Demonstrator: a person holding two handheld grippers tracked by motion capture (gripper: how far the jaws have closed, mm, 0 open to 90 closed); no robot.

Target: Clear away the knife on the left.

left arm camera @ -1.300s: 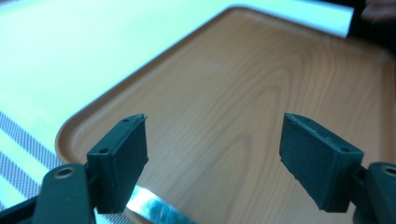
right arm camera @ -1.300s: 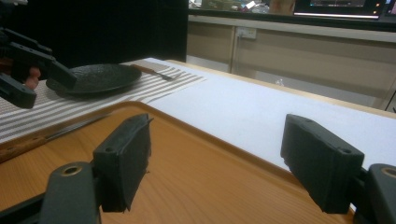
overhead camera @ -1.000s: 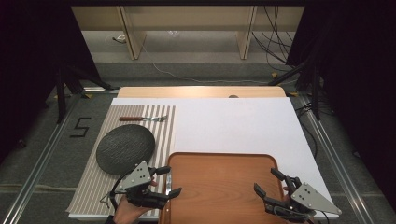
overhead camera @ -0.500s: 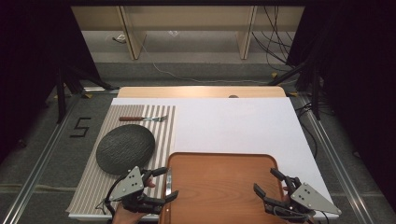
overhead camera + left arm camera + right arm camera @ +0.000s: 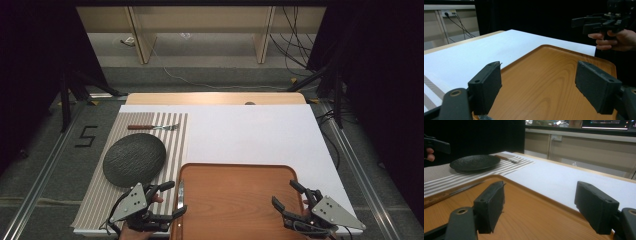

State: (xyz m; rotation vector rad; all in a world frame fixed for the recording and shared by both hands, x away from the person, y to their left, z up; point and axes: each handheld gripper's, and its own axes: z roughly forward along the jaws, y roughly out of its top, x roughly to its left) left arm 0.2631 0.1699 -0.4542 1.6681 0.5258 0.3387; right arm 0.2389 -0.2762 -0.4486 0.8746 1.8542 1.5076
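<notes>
— Where are your two tools right now?

— Both sit at the near edge of the table. My left gripper (image 5: 169, 199) hangs over the near left corner of the rectangular orange-brown wooden tray (image 5: 235, 200), its jaws spread wide with nothing between them. My right gripper (image 5: 289, 195) is at the tray's near right corner, jaws likewise parted and empty. In the left gripper view I see my right hand (image 5: 614, 40) holding that other tool above the tray's far side.

— Anything on the tray?

— A slim table knife (image 5: 180, 192) with a wooden handle lies along the tray's left edge, just beside my left gripper. Its long axis runs near to far; in the right gripper view the knife (image 5: 451, 193) has its brown handle at the near end and the metal blade pointing away toward the far side.

— And left of the tray?

— A grey-and-white striped placemat (image 5: 175, 137) lies on the white tabletop cover (image 5: 250, 135). A round, dark, textured plate (image 5: 134, 160) rests on it, near my left gripper. Farther back, a small fork (image 5: 152, 127) with a reddish-brown handle lies crosswise, handle to the left and metal tines to the right, well apart from the plate.
</notes>
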